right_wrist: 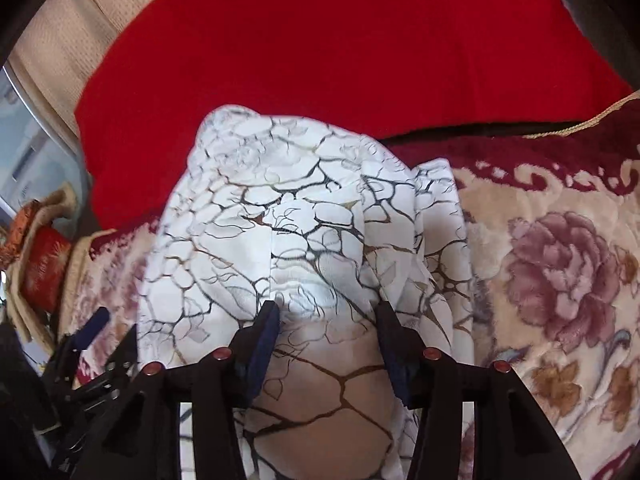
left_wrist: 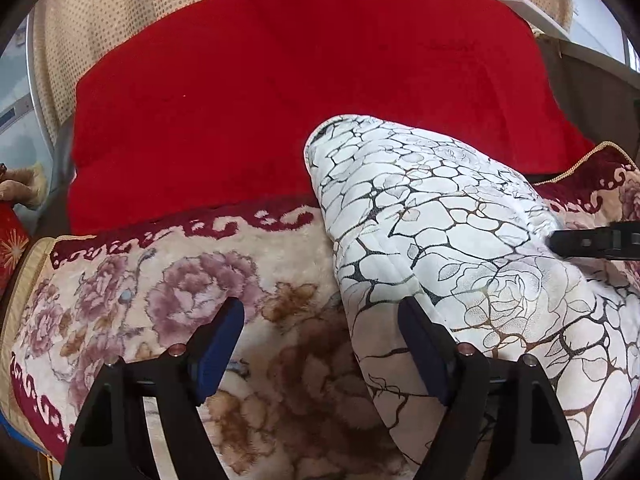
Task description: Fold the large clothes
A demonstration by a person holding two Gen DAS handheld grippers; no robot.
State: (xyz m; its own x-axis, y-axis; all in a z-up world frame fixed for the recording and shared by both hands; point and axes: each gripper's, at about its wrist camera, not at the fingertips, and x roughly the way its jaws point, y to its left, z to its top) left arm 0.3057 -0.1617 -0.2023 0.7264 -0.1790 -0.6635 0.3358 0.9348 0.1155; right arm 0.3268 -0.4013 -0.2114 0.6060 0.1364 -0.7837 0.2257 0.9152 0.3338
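Note:
A white garment (left_wrist: 448, 216) printed with black and gold veins and roses lies bunched on a floral plush blanket (left_wrist: 168, 292), its far end on a red blanket (left_wrist: 280, 92). My left gripper (left_wrist: 320, 320) stands open over the floral blanket. Its right finger is next to the garment's left edge, and nothing is between the pads. In the right wrist view the garment (right_wrist: 288, 208) runs under my right gripper (right_wrist: 326, 316). Those fingers stand apart with cloth lying loose between them, not pinched. The right gripper's fingertip (left_wrist: 592, 242) shows at the left view's right edge.
Beige dotted upholstery (left_wrist: 120, 12) rises behind the red blanket (right_wrist: 340, 48). The floral blanket (right_wrist: 560, 272) has a dark red border and a gold cord edge (right_wrist: 580, 126). A red patterned object and beige cloth (right_wrist: 44, 264) sit at the left. The left gripper (right_wrist: 96, 320) shows at the lower left.

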